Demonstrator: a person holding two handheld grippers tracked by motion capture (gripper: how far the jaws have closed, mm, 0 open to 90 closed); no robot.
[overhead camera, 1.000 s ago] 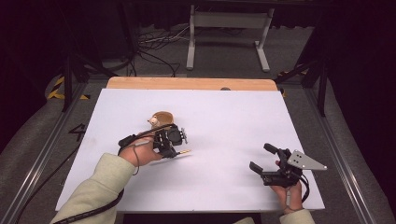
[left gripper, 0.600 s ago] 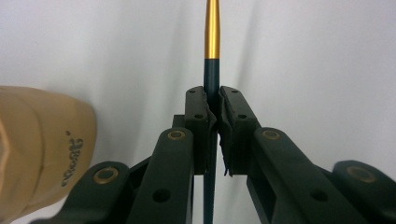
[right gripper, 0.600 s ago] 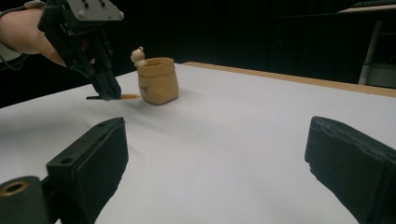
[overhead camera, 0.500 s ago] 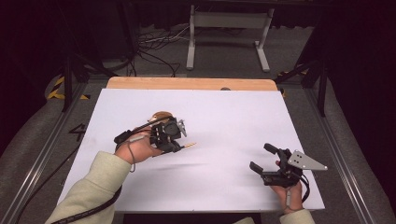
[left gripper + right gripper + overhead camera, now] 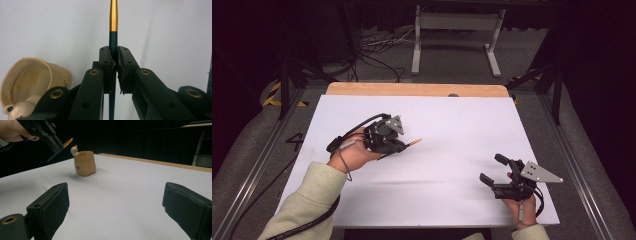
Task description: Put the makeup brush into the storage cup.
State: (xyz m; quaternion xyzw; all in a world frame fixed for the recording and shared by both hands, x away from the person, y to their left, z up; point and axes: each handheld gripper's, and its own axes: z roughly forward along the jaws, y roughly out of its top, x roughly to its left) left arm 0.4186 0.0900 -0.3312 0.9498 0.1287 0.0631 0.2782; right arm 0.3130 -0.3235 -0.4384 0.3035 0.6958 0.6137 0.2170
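Pen, slim dark-teal with gold tip point(image 5: 113, 37), now rides lifted above the tan sack-shaped holder point(image 5: 85, 163), clamped in the left gripper point(image 5: 398, 146); right gripper point(image 5: 495, 169) gapes empty.

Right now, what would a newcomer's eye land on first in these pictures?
The left hand-held gripper, raised over the white table, clamps a dark pen with a gold end. Below it stands a tan sack-shaped pot. The right hand-held gripper rests open near the table's front right corner.
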